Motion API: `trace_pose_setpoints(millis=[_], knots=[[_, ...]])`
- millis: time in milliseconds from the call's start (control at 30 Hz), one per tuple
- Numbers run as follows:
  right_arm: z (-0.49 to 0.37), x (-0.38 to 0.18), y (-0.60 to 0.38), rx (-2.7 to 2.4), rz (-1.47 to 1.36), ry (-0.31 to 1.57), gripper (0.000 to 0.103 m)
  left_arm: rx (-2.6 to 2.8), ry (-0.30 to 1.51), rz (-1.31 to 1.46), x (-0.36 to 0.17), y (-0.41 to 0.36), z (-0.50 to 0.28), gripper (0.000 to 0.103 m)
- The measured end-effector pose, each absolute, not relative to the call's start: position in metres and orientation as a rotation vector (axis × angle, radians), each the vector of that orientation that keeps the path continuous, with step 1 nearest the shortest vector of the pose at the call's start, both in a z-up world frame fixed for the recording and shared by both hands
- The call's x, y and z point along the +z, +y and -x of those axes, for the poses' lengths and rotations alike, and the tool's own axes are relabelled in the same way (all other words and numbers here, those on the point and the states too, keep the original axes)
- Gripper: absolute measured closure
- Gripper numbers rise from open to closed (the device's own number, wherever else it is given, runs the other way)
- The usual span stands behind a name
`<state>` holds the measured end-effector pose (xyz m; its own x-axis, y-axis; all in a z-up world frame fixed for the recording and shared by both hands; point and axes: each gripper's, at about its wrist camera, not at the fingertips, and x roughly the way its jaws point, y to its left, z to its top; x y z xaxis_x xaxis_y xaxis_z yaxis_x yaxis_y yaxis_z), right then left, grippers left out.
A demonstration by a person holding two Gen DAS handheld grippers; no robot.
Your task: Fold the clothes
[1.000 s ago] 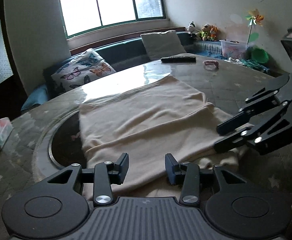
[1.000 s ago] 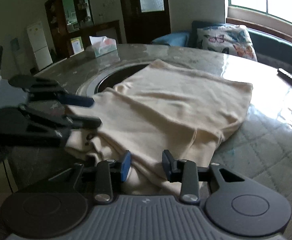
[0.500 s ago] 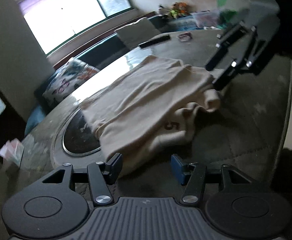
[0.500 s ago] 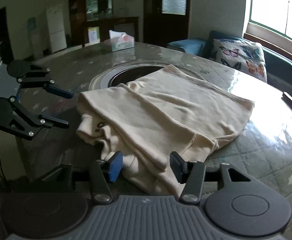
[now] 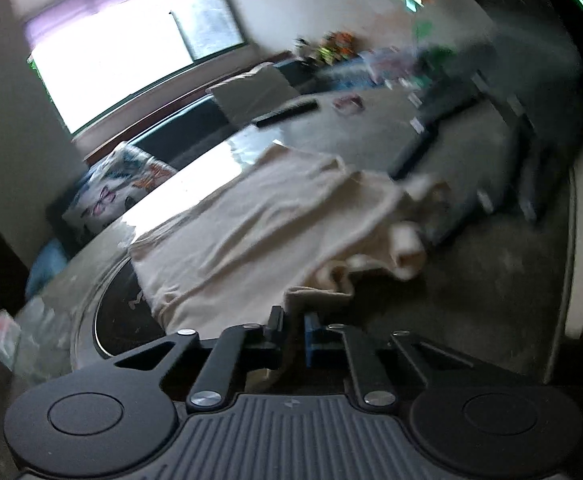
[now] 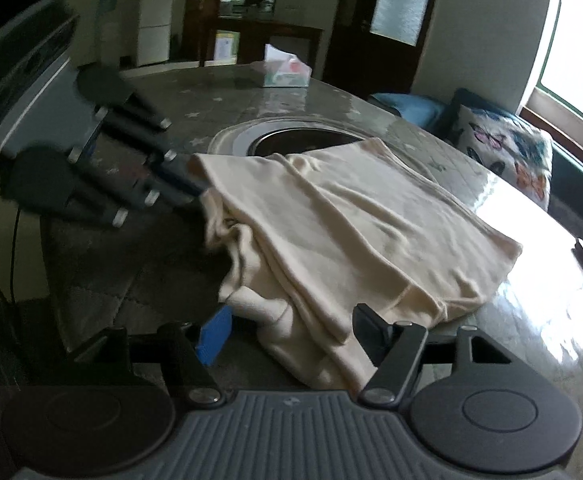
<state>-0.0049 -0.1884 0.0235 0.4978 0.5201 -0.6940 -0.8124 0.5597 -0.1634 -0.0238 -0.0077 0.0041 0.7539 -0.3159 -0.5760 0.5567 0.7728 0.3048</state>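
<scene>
Left wrist view: left gripper (image 5: 292, 329) pinches the cream garment (image 5: 259, 224) near the table (image 5: 491, 280) edge, right gripper (image 6: 291, 334) spread around its fold.

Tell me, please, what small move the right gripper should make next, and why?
Probably close the right gripper on the cream garment. Its jaws stand open around the bunched near corner, while the left gripper is already shut on the other near corner, so both corners could then lift together.

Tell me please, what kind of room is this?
Probably a home dining or living room. A big round table holds a cream garment and a tissue box. A bench with a butterfly cushion runs under the window, and a white fridge stands behind.
</scene>
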Motion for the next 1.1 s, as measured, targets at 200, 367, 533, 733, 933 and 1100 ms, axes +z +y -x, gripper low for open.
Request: trace_pose_setpoints(millis=[200, 367, 533, 733, 933, 1100], knots=[[0.002, 0.014, -0.177, 0.855, 0.565, 0.590, 0.036, -0.463, 0.529, -0.358, 0.022, 0.000, -0.005, 0.096], [-0.010, 0.009, -0.175, 0.830, 0.526, 0.614, 0.057, -0.453, 0.547, -0.306, 0.022, 0.005, -0.019, 0.096], [-0.031, 0.015, -0.186, 0.785, 0.407, 0.683, 0.085, -0.441, 0.547, -0.306, 0.021, 0.011, -0.011, 0.091], [-0.048, 0.028, -0.195, 0.785, 0.283, 0.719, 0.091, -0.412, 0.541, -0.355, 0.017, 0.018, 0.012, 0.061], [-0.060, 0.039, -0.195, 0.773, 0.235, 0.717, 0.092, -0.406, 0.527, -0.496, 0.002, 0.013, 0.028, 0.054], [-0.062, 0.044, -0.195, 0.758, 0.233, 0.696, 0.094, -0.405, 0.515, -0.553, -0.005, 0.014, 0.025, 0.062]])
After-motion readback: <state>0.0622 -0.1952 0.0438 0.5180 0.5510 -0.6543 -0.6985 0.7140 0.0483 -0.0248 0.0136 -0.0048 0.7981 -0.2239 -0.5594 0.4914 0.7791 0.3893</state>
